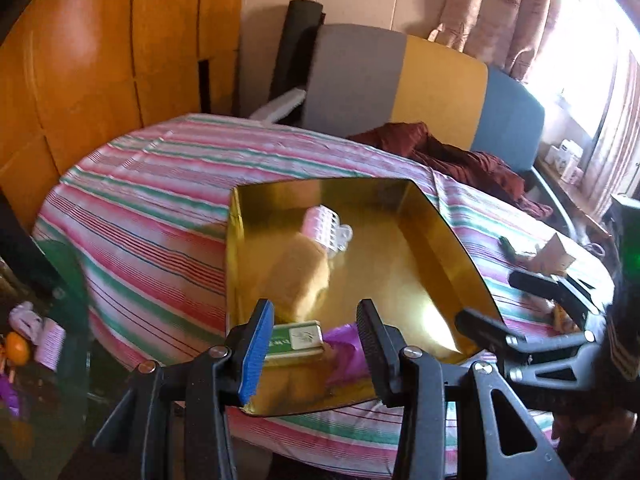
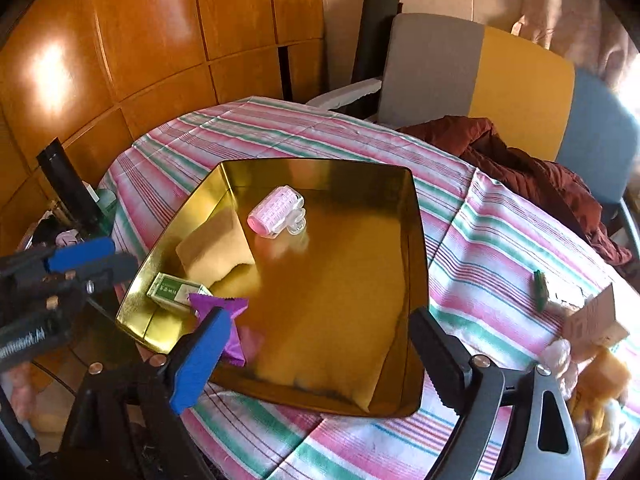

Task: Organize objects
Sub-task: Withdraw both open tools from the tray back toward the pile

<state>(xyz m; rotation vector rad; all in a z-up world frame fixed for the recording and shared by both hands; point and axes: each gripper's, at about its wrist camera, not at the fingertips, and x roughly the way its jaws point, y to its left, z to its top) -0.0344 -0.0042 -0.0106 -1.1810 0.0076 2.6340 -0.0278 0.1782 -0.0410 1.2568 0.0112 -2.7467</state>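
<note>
A shiny gold tray [image 2: 416, 240] [image 1: 440, 232] lies on the striped tablecloth. In it are a pink hair roller [image 2: 274, 210] [image 1: 322, 222], a yellow cloth [image 2: 218, 250] [image 1: 304, 276], a small green and white box [image 2: 172, 289] [image 1: 298, 338] and a purple packet [image 2: 224, 308] [image 1: 346, 344]. My left gripper [image 1: 314, 344] [image 2: 96, 260] hovers at the tray's near left corner, jaws a little apart and gripping nothing. My right gripper [image 2: 320, 356] [image 1: 508, 300] hangs over the tray's near edge, wide open and empty.
A green clip [image 2: 540, 290] [image 1: 508, 246], a cardboard tag [image 2: 592, 320] [image 1: 558, 254] and an orange plush toy [image 2: 600, 392] lie right of the tray. A maroon jacket [image 2: 520, 160] drapes over the far table edge by a grey, yellow and blue chair [image 2: 520, 80]. A black tube [image 2: 68, 184] stands at left.
</note>
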